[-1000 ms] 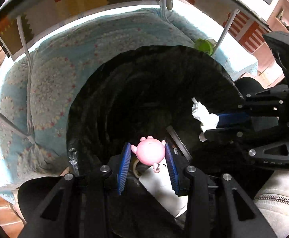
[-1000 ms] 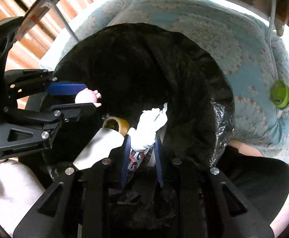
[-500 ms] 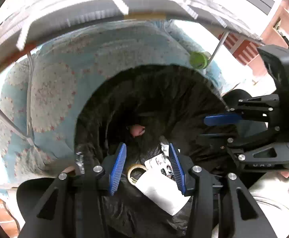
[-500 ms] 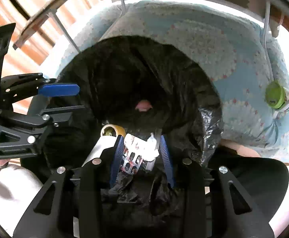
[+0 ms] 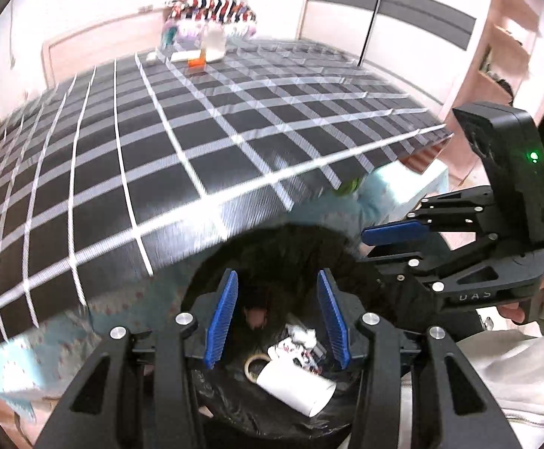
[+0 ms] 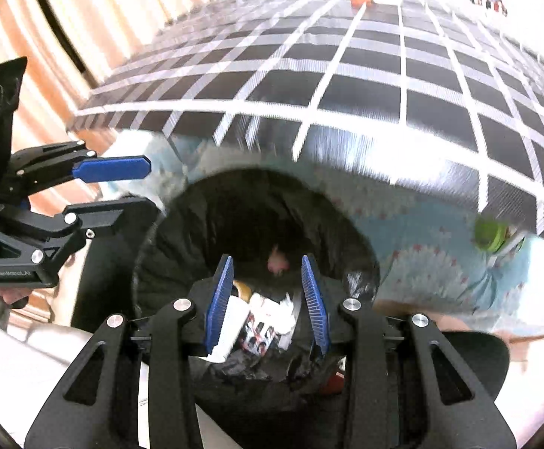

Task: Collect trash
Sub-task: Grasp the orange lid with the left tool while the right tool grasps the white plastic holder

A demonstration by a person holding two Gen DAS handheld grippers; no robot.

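Note:
A black trash bag (image 5: pixel 283 250) (image 6: pixel 234 209) stands open below both grippers, beside the checkered table. Inside lie a pink toy (image 5: pixel 255 314) (image 6: pixel 277 260), a white cup (image 5: pixel 294 387), a tape roll (image 5: pixel 251 364), a crumpled tissue (image 5: pixel 303 333) and a printed wrapper (image 6: pixel 260 331). My left gripper (image 5: pixel 276 318) is open and empty above the bag's mouth; it also shows in the right wrist view (image 6: pixel 111 191). My right gripper (image 6: pixel 266 299) is open and empty above the bag; it also shows in the left wrist view (image 5: pixel 395 243).
A black table with white grid lines (image 5: pixel 159 142) (image 6: pixel 384 75) fills the upper view. At its far end stand an orange item (image 5: pixel 196 61) and a white container (image 5: pixel 214 43). A green-lidded object (image 6: pixel 490 234) lies on a light blue patterned cloth (image 6: pixel 421 262) under the table.
Both grippers let go of the pink toy and the tissue, which dropped into the bag. Both grippers then rose and tilted up, bringing the table top into view.

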